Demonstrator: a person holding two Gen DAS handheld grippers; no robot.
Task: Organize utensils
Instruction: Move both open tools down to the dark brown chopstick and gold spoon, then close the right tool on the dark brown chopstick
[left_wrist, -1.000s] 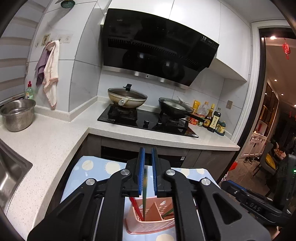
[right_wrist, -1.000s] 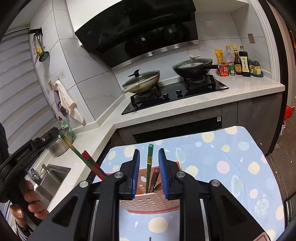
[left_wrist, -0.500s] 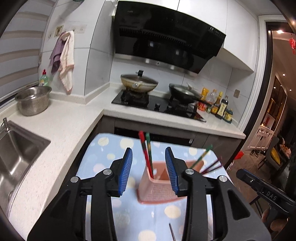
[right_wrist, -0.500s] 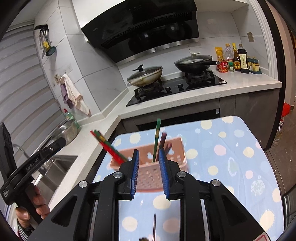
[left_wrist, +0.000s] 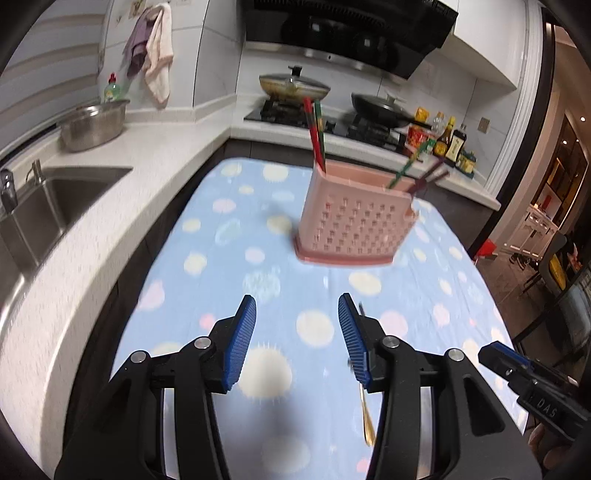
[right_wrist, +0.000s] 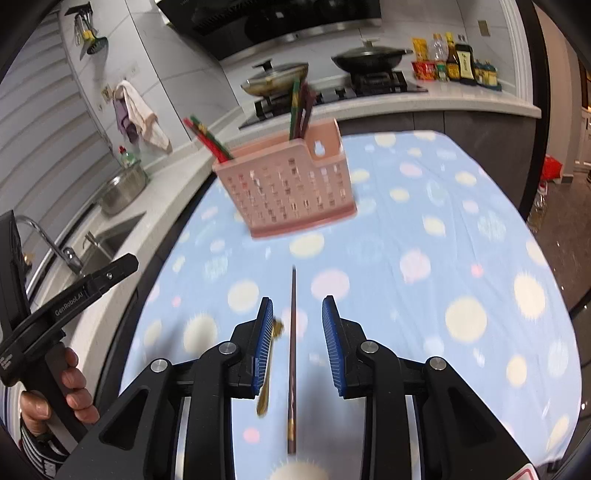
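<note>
Both claws hang spread and empty over the tabletop (right_wrist: 461, 236), jaws just widened, the right claw (right_wrist: 297, 336) straddling a loose dark chopstick (right_wrist: 292, 354), apparently next for the pink holder (right_wrist: 284, 188), the left claw (left_wrist: 297, 334) over bare cloth.

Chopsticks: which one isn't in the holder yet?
The dark brown chopstick lying flat on the dotted cloth, lined up between the right gripper's open jaws. The red and green pair and the others stand in the pink holder.
</note>
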